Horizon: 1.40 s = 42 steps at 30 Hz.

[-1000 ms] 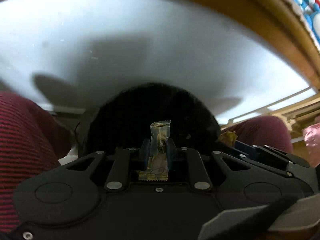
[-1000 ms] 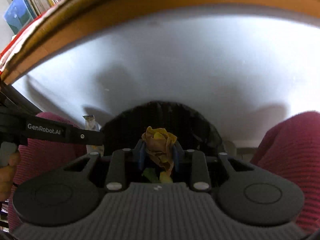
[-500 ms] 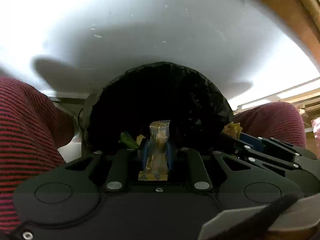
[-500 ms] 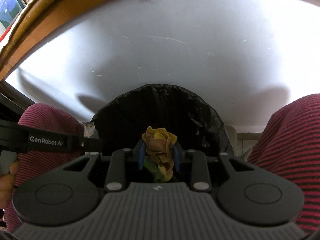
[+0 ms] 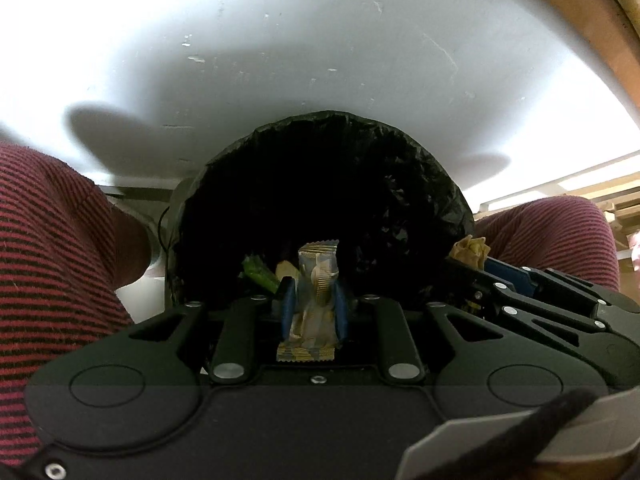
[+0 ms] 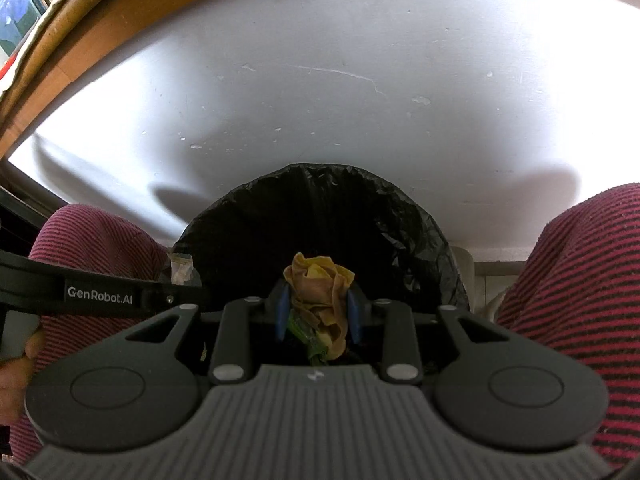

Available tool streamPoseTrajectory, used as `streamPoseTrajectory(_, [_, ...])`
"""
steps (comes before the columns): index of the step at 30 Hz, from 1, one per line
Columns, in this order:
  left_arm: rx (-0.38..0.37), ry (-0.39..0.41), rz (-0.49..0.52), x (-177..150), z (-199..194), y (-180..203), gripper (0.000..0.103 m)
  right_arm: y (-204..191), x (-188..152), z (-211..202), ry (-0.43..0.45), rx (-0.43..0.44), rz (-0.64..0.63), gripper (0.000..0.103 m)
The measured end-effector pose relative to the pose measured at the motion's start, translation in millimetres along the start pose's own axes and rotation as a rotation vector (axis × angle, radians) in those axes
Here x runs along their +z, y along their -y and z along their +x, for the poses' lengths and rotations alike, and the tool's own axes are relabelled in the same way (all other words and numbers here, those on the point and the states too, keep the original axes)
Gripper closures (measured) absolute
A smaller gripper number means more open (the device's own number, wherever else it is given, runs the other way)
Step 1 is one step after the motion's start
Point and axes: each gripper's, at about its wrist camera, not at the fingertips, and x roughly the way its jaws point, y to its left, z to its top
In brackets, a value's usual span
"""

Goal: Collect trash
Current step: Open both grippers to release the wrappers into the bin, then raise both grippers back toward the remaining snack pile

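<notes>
My left gripper (image 5: 311, 296) is shut on a small gold and silver snack wrapper (image 5: 316, 280), held upright over the near rim of a bin lined with a black bag (image 5: 400, 184). A green scrap (image 5: 260, 272) and a tan piece (image 5: 285, 269) lie inside the bin. My right gripper (image 6: 318, 306) is shut on a crumpled yellow-brown wrapper (image 6: 318, 288), also above the bin (image 6: 400, 216). In the left wrist view the right gripper (image 5: 474, 264) comes in from the right with its crumpled wrapper (image 5: 470, 250). The left gripper's arm (image 6: 100, 294) crosses the right wrist view at left.
The underside of a white table (image 5: 320, 48) with a wooden edge (image 5: 580, 28) hangs over the bin. A person's knees in red striped trousers (image 5: 48, 248) (image 6: 580, 280) flank the bin on both sides. Books (image 6: 24, 12) stand at the far left.
Both grippers have moved down and forward toward the bin, whose black opening now looks larger. The green and tan scraps inside have come into sight. Both grips are unchanged.
</notes>
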Motion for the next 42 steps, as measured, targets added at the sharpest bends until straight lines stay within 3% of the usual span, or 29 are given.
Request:
streamPoseTrajectory(4, [0.017,-0.001,-0.002,-0.3,-0.2,0.5,0.072,1.9,0.3,2.0,-0.009,0.003,0.008,0.050])
streamPoseTrajectory(8, [0.030,-0.011,-0.004,-0.5,0.4,1.6,0.062,2.9,0.8,1.0,-0.009,0.003,0.006,0.043])
streamPoseTrajectory(24, [0.075,0.027,0.023,2.3,-11.1,4.6,0.030,2.5,2.4,-7.3,0.027,-0.004,-0.005,0.031])
streamPoseTrajectory(28, [0.071,0.052,0.031,3.1,-20.9,6.1,0.027,1.1,4.2,-15.7,0.053,-0.014,-0.027,0.028])
streamPoseTrajectory(33, [0.065,0.121,0.043,4.2,-40.7,11.2,0.027,-2.8,8.1,-31.6,0.104,-0.008,-0.061,0.026])
streamPoseTrajectory(38, [0.086,0.263,0.085,2.5,-71.6,20.0,0.024,-11.3,16.0,-55.1,0.190,0.009,-0.091,0.025])
streamPoseTrajectory(42, [0.052,0.343,0.078,2.6,-96.1,22.4,0.022,-15.6,24.4,-76.3,0.277,0.010,-0.129,0.021])
